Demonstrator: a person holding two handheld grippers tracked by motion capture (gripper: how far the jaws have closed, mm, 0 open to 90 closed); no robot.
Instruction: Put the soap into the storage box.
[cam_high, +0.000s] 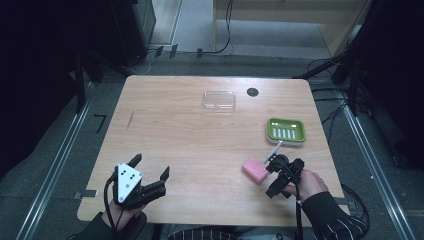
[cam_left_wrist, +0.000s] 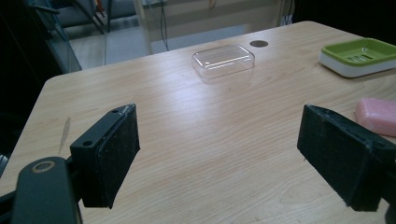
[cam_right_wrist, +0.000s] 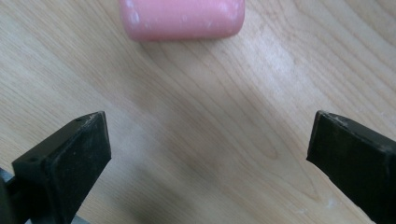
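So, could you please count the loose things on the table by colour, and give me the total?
Pink: 1, the soap bar
Green: 1, the soap dish
Clear: 1, the plastic lid
Total: 3

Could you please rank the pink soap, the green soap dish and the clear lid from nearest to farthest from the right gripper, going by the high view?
From the right gripper:
1. Pink soap, just beside it on its left.
2. Green soap dish, farther back, near the table's right edge.
3. Clear lid, farthest, toward the far middle of the table.
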